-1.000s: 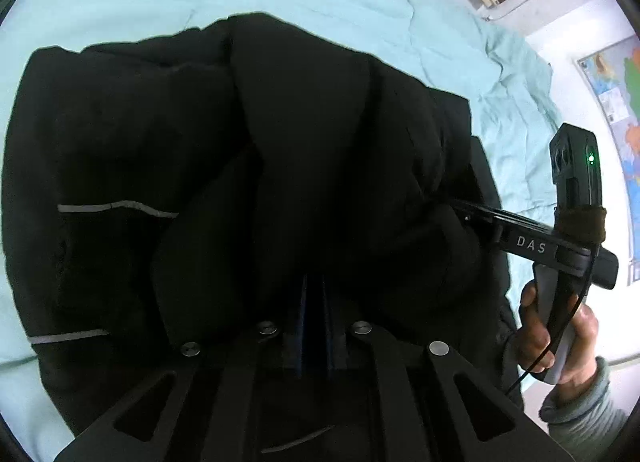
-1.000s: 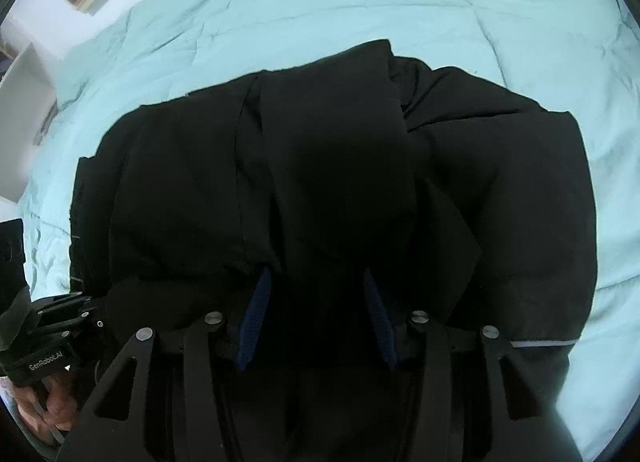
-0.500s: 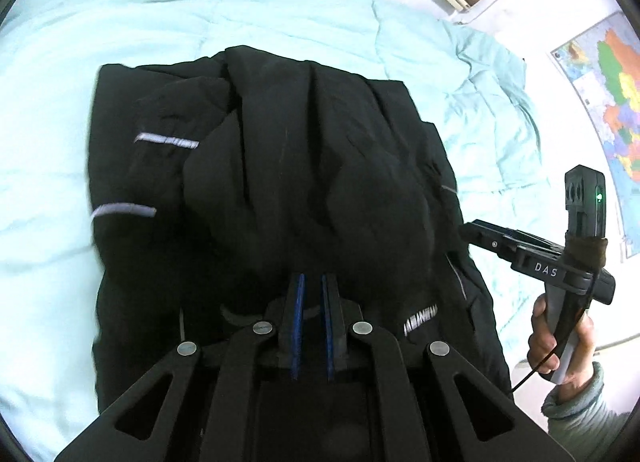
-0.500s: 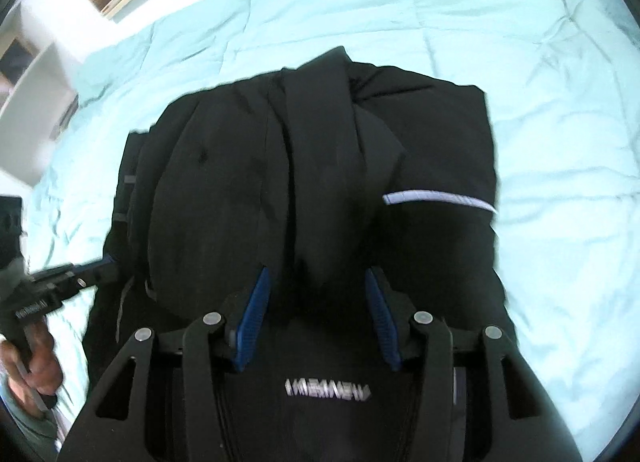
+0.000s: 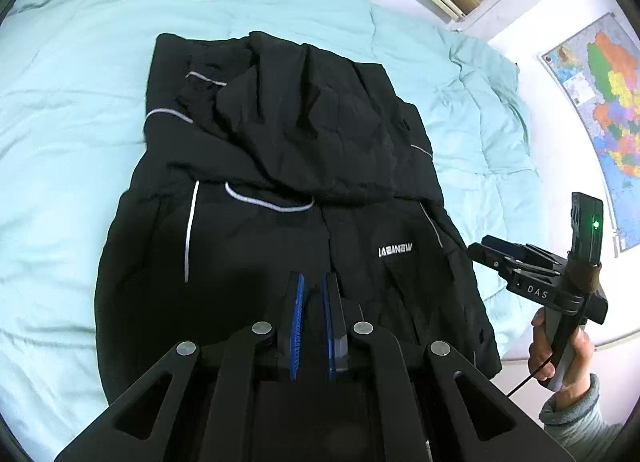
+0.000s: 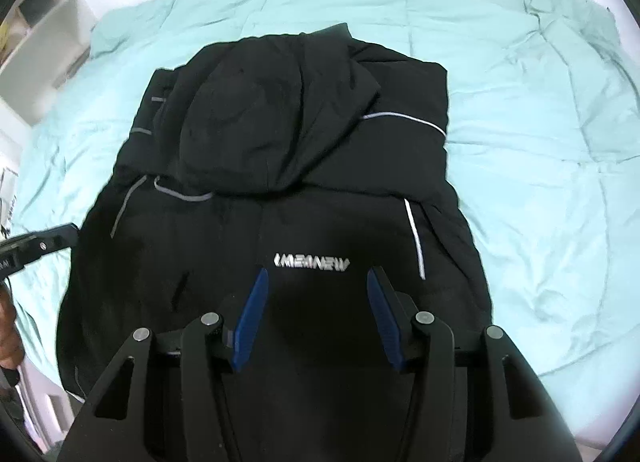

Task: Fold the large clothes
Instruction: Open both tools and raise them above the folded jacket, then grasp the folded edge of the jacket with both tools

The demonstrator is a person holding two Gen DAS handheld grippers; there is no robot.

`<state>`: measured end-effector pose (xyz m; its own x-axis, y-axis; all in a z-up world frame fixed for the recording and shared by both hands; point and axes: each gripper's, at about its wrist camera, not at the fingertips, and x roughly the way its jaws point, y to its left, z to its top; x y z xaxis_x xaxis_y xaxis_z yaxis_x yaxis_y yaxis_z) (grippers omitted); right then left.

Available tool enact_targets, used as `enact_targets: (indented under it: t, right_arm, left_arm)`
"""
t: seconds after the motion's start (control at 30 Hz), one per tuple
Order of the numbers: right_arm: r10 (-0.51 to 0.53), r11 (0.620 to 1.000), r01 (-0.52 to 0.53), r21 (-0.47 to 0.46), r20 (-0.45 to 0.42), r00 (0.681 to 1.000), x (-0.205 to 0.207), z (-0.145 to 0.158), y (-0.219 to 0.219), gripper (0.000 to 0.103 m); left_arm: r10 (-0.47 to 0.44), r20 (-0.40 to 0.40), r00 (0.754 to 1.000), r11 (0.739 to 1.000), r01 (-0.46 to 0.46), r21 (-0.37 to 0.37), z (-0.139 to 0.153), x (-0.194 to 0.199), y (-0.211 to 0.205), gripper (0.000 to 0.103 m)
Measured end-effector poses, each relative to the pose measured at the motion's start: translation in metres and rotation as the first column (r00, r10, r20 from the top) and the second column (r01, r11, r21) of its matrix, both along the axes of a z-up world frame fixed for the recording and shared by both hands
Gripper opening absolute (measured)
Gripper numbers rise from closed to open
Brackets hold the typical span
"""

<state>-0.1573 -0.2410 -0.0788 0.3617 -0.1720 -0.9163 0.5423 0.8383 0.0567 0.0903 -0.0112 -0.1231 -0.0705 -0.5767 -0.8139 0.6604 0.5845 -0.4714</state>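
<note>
I have pulled both grippers back and up from the black jacket [image 5: 288, 181], so more of it shows, including its white chest logo [image 6: 312, 262]. My left gripper [image 5: 312, 290] no longer pinches fabric; its fingers now hang nearly closed on nothing.

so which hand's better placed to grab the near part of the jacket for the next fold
Right, probably. The right gripper has its fingers spread wide over the jacket near the logo, while the left gripper looks nearly shut.
</note>
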Motion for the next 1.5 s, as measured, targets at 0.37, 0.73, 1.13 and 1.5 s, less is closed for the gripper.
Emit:
enact_targets:
  t: [0.37, 0.73, 1.13, 1.5]
  right_arm:
    - [-0.032, 0.999, 0.032, -0.014, -0.026, 0.999, -0.048, 0.002, 0.021, 0.073]
    - [-0.152, 0.987, 0.157, 0.04, -0.116, 0.982, -0.137, -0.031, 0.007, 0.079]
    - [-0.355, 0.895, 0.375, 0.243, -0.123, 0.927, -0.239, -0.069, -0.027, 0.079]
    - [-0.39, 0.856, 0.395, 0.332, -0.084, 0.917, -0.267, -0.091, -0.035, 0.079]
  left_arm:
    - [0.03, -0.016, 0.999, 0.998, -0.029, 0.049, -0.01, -0.032, 0.043, 0.009]
    - [0.17, -0.085, 0.982, 0.975, -0.156, 0.157, -0.041, -0.051, 0.128, 0.009]
    - [0.321, -0.169, 0.932, 0.944, -0.3, 0.138, -0.056, -0.059, 0.212, 0.062]
    - [0.324, -0.306, 0.895, 0.946, -0.296, 0.136, -0.096, -0.058, 0.208, 0.062]
